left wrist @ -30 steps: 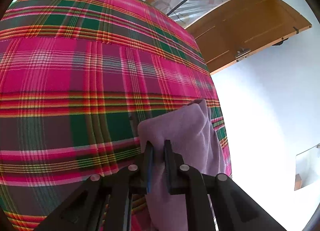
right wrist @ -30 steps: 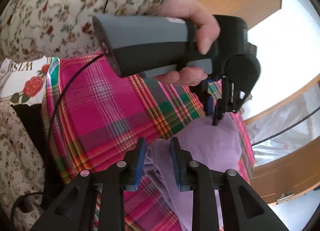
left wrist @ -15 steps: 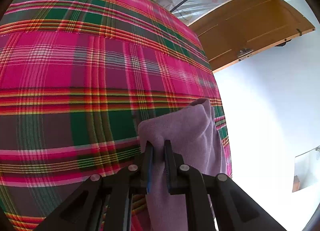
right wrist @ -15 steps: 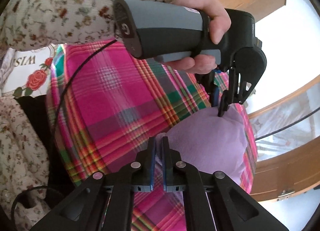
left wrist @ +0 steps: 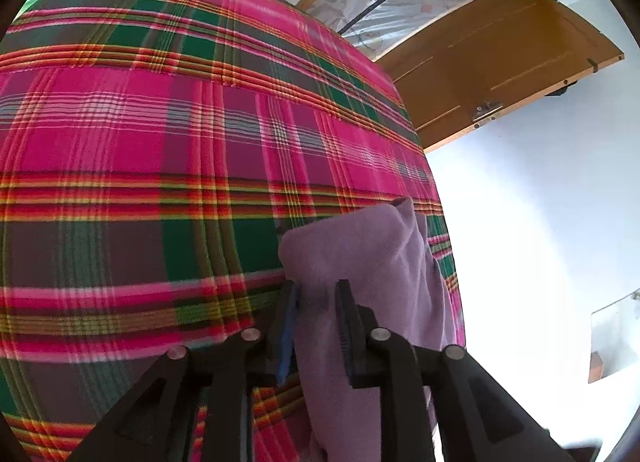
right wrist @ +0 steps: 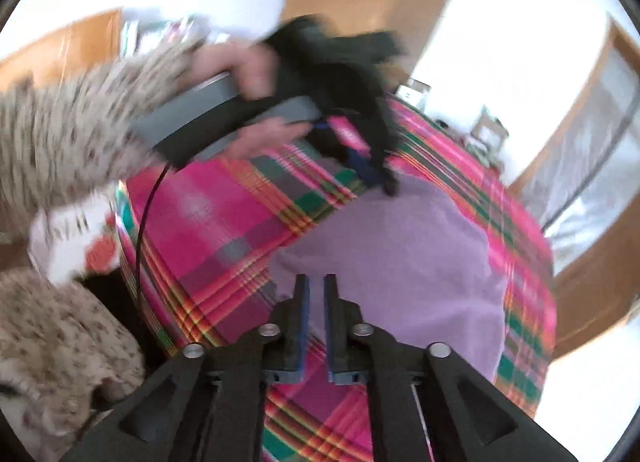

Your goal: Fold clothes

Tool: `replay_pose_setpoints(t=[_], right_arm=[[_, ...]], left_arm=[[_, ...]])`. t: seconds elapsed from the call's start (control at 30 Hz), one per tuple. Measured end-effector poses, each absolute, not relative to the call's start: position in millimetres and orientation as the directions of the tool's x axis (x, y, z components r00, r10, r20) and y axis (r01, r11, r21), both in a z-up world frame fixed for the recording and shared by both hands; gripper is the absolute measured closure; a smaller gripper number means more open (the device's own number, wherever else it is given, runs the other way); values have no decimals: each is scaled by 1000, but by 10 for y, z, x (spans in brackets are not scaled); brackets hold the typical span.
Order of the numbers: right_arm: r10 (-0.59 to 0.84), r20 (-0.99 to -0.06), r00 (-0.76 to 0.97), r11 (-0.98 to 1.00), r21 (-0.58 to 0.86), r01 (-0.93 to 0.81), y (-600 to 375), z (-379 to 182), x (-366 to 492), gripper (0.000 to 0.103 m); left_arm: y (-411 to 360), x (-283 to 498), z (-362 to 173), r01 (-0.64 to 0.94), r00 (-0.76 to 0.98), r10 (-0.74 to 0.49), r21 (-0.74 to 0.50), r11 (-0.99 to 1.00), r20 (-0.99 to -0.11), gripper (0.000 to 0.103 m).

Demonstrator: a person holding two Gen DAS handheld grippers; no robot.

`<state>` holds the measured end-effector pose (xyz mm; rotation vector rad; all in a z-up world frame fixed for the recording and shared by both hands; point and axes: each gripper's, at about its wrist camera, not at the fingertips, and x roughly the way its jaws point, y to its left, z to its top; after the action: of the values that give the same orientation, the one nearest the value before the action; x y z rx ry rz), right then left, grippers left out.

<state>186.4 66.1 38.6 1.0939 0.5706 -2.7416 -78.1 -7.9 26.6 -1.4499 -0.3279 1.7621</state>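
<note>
Plaid-covered bed (left wrist: 168, 166), pink, green and red, wooden door (left wrist: 504, 58) behind. Lilac garment (right wrist: 416, 254) lying near the bed's edge. Left tool (left wrist: 316, 294) parted slightly, straddling a raised fold of the cloth. Right tool (right wrist: 316, 290) almost closed, apparently nipping the garment's near edge. Hand (right wrist: 256, 102) in floral sleeve (right wrist: 72, 130) angled down, blurred, gripping the left tool's handle.
</note>
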Motion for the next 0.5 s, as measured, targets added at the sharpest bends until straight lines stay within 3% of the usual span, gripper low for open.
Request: replay_pose_setpoints(t=[0.13,0.23,0.5], right_arm=[[14,-663,-749,-975,-176,138,1143,545,1849,80],[55,-653,-755,-991,-125,36,1490,566,1821,77],[13,-730,-684,-980,128,-155,2425,252,1457,76]], left_arm=[[-174,-676,339,-429,-15,736,-661,-616,-676,72],[-233,-603,379,-425,-28,752,-673,-605,-659,65],[-211,-554,256,-395,-7,724,-663,-636,-690,64]])
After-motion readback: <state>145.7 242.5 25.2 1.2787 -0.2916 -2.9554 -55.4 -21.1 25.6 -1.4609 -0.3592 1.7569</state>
